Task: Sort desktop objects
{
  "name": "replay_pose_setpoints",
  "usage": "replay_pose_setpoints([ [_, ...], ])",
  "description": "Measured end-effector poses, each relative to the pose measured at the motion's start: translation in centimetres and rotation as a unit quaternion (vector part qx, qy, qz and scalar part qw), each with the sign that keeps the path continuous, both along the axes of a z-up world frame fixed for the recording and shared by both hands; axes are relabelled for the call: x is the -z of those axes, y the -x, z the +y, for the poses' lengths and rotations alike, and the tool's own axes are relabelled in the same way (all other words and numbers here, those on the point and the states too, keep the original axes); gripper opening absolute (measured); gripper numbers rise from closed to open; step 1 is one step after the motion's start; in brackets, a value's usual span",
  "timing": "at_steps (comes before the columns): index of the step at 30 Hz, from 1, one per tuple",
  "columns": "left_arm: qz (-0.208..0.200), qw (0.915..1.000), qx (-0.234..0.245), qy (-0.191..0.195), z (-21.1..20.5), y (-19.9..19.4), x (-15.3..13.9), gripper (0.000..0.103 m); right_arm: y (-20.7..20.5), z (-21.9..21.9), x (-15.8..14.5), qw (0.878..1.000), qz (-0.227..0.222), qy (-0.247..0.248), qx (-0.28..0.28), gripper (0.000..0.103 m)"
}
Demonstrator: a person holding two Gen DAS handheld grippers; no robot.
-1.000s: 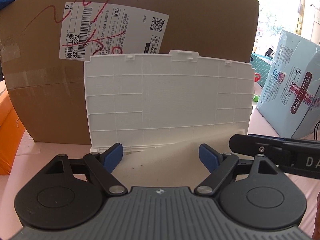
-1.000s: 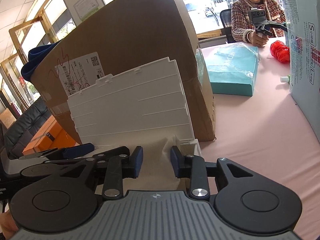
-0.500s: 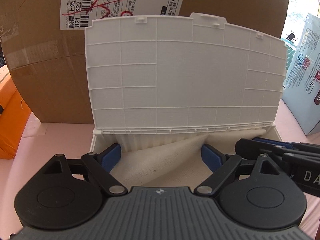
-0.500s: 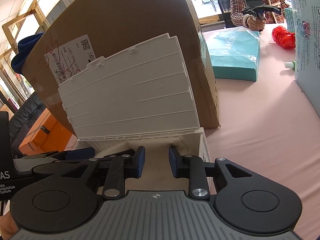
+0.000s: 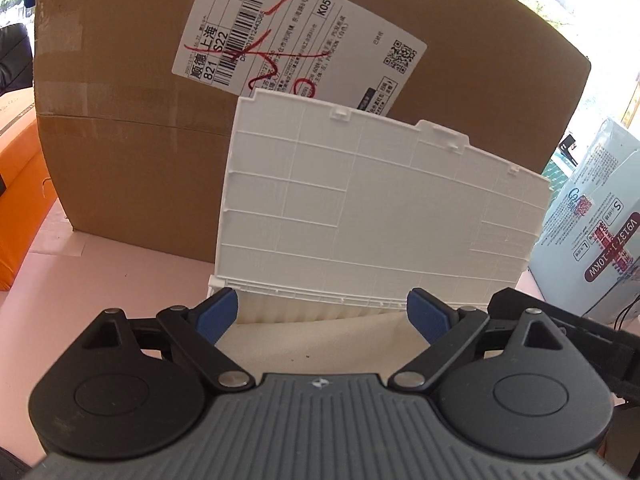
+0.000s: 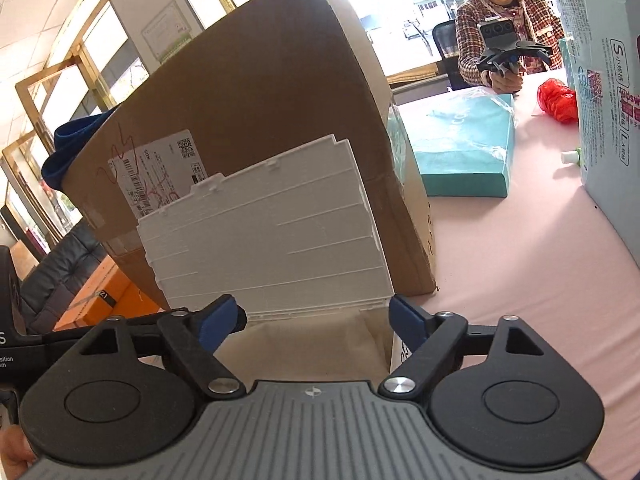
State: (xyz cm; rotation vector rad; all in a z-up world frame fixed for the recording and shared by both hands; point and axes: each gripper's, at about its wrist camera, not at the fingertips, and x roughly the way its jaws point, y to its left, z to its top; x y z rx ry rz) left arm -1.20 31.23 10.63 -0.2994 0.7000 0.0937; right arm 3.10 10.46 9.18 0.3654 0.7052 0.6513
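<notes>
A white plastic box stands on the pink table with its ribbed lid (image 5: 380,216) raised and leaning back against a big cardboard carton (image 5: 120,120). A beige cloth lining (image 5: 320,344) fills the box. My left gripper (image 5: 322,312) is open over the box's front, its blue fingertips wide apart with nothing between them. In the right wrist view the lid (image 6: 272,240) and lining (image 6: 304,344) show again. My right gripper (image 6: 313,318) is open over the box's right end and holds nothing. The two grippers sit side by side, close together.
An orange box (image 5: 16,208) lies at the left, and a pale blue package (image 5: 592,240) stands at the right. Farther back on the table (image 6: 520,260) are a teal box (image 6: 464,148) and a red bag (image 6: 558,100). A person (image 6: 508,12) sits there holding another gripper.
My right gripper's fingers have spread from a narrow gap to wide open. The left gripper has drawn back a little, so the lid looks smaller and sits further right.
</notes>
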Motion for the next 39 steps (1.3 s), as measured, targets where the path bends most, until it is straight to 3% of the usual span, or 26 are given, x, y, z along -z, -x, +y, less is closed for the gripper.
replay_pose_setpoints([
  [6, -0.013, 0.9998, 0.015, 0.008, -0.1, 0.5, -0.6, 0.091, 0.2, -1.0, -0.4, 0.999, -0.011, -0.049, -0.002, 0.089],
  [9, -0.039, 0.9989, 0.004, 0.025, 0.9, 1.4, -1.4, 0.091, 0.3, -1.5, -0.5, 0.997, -0.017, -0.073, -0.004, 0.087],
  [10, -0.050, 0.9979, -0.003, 0.040, 1.5, 1.8, -1.7, 0.091, 0.3, -1.7, -0.6, 0.996, -0.019, -0.082, -0.004, 0.081],
  [12, -0.066, 0.9949, -0.012, 0.075, 2.7, 2.6, -2.4, 0.091, -0.2, -1.6, 0.0, 0.995, 0.000, -0.096, -0.014, 0.045],
  [13, -0.074, 0.9929, -0.018, 0.092, 3.3, 3.0, -2.8, 0.091, -0.4, -1.1, 0.3, 0.996, 0.008, -0.084, -0.016, 0.012],
  [14, -0.082, 0.9917, -0.024, 0.096, 3.6, 3.4, -3.1, 0.091, -0.6, -0.5, 0.5, 0.998, 0.011, -0.067, -0.017, 0.005],
  [18, -0.103, 0.9921, -0.036, 0.062, 3.3, 4.3, -4.6, 0.091, -0.3, 1.6, 0.6, 0.999, -0.025, 0.025, 0.014, 0.005],
  [21, -0.101, 0.9933, -0.027, 0.050, 3.4, 4.1, -4.7, 0.091, -0.5, 2.4, 0.7, 0.998, -0.011, 0.056, 0.007, 0.006],
  [25, -0.074, 0.9962, -0.016, 0.043, 2.8, 3.3, -3.6, 0.091, -0.6, 2.9, 0.7, 0.997, -0.009, 0.069, -0.011, 0.002],
  [33, -0.041, 0.9986, -0.015, 0.029, 2.2, 2.2, -2.0, 0.091, -0.9, 3.9, 0.6, 0.995, -0.007, 0.091, -0.049, 0.006],
  [37, -0.032, 0.9988, -0.014, 0.035, 2.0, 1.8, -1.3, 0.091, -1.0, 4.4, 0.6, 0.992, -0.006, 0.102, -0.068, 0.020],
  [39, -0.021, 0.9989, -0.007, 0.041, 1.7, 1.4, -0.8, 0.091, -1.1, 4.6, 0.6, 0.991, -0.006, 0.107, -0.077, 0.057],
])
